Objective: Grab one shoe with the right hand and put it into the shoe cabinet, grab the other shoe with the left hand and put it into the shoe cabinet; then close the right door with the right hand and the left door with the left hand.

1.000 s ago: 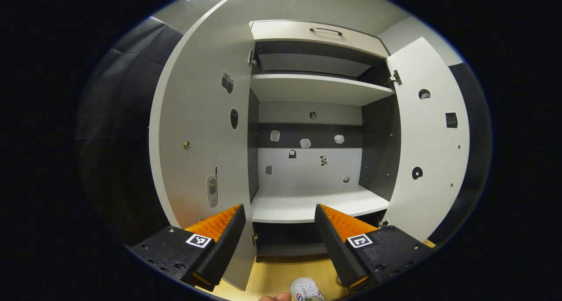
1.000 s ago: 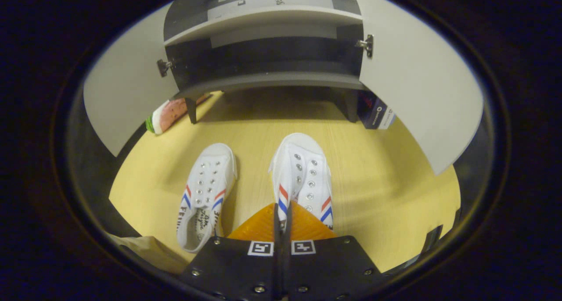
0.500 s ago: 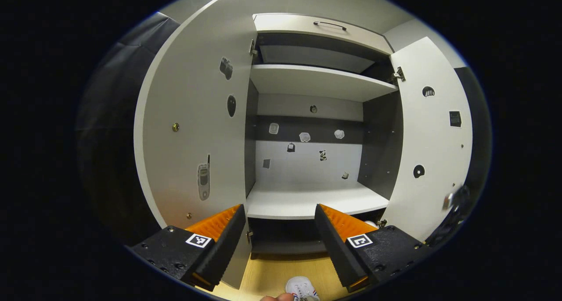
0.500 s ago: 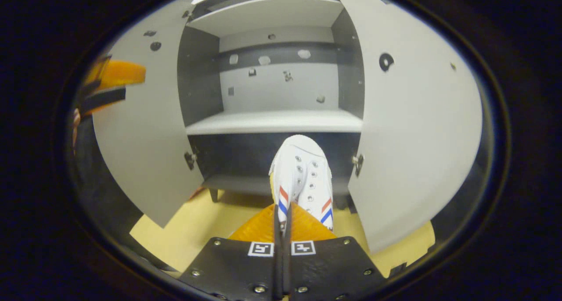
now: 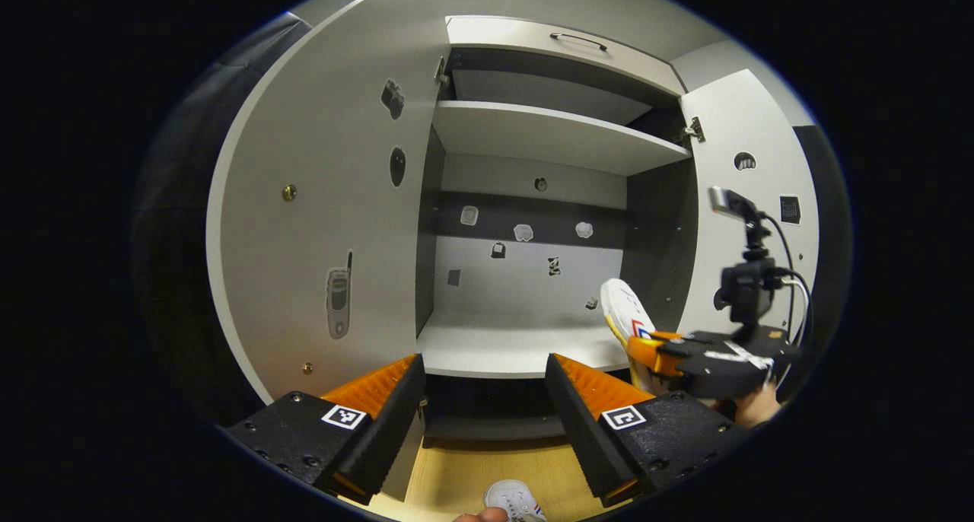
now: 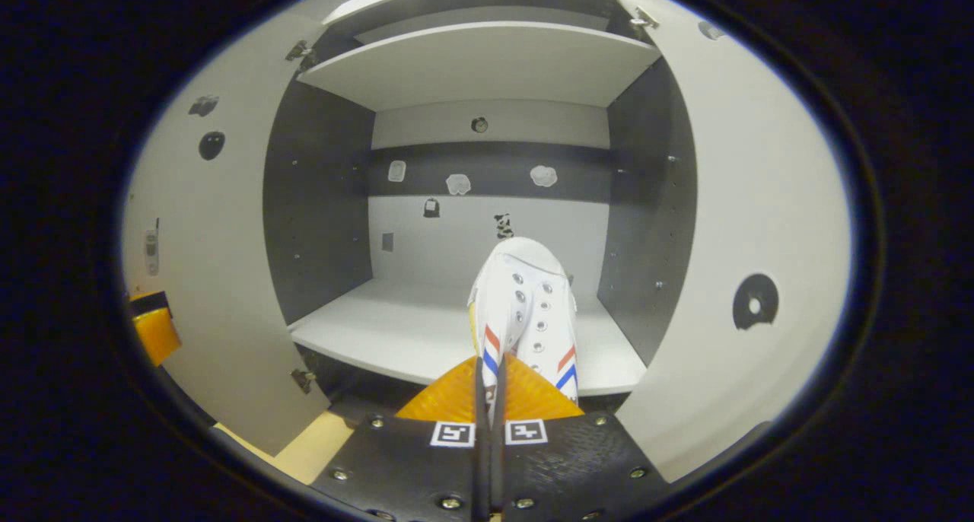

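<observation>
shoe cabinet (image 6: 487, 58) is standing with both doors swung wide. right gripper (image 6: 488, 381) is clenching one white shoe (image 6: 525, 309) by its side wall, holding it over the front edge of the middle shelf (image 6: 380, 332). left gripper (image 5: 483, 389) is hanging released, jaws spread; the other shoe (image 5: 514, 499) is lying on the floor below.
</observation>
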`<state>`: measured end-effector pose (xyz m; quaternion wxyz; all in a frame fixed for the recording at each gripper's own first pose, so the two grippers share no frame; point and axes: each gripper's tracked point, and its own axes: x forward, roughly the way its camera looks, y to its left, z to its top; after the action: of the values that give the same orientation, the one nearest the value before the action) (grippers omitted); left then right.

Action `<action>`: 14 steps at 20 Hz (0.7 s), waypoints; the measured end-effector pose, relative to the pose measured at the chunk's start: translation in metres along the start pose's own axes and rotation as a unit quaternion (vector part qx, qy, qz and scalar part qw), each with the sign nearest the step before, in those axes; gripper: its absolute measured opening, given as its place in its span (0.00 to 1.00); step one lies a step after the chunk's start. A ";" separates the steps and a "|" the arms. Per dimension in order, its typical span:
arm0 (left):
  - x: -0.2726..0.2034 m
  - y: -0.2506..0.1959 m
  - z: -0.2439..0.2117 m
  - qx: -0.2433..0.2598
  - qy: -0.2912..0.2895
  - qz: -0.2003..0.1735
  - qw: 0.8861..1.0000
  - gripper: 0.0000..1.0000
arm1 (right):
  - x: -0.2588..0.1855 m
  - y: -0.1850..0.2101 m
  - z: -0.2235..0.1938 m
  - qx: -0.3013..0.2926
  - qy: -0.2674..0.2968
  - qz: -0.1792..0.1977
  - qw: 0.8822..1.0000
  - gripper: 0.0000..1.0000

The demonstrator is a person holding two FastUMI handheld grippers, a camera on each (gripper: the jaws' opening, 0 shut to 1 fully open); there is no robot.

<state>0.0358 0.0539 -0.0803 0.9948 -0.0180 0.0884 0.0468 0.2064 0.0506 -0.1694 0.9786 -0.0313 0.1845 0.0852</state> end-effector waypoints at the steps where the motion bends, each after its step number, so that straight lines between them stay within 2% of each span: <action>1: 0.002 0.001 -0.003 -0.004 0.003 0.000 1.000 0.97 | 0.019 -0.002 0.005 -0.002 0.003 -0.001 1.000 0.00; 8: 0.015 0.009 -0.019 -0.018 0.019 -0.005 1.000 0.97 | 0.111 -0.012 0.000 -0.003 0.050 -0.027 0.998 0.00; 14: 0.019 0.011 -0.028 -0.022 0.031 -0.011 0.999 0.95 | 0.138 -0.008 -0.023 0.023 0.094 -0.029 0.995 0.01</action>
<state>0.0490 0.0656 -0.1116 0.9915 -0.0421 0.1175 0.0370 0.3264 0.0623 -0.2415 0.9594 -0.0224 0.2768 0.0489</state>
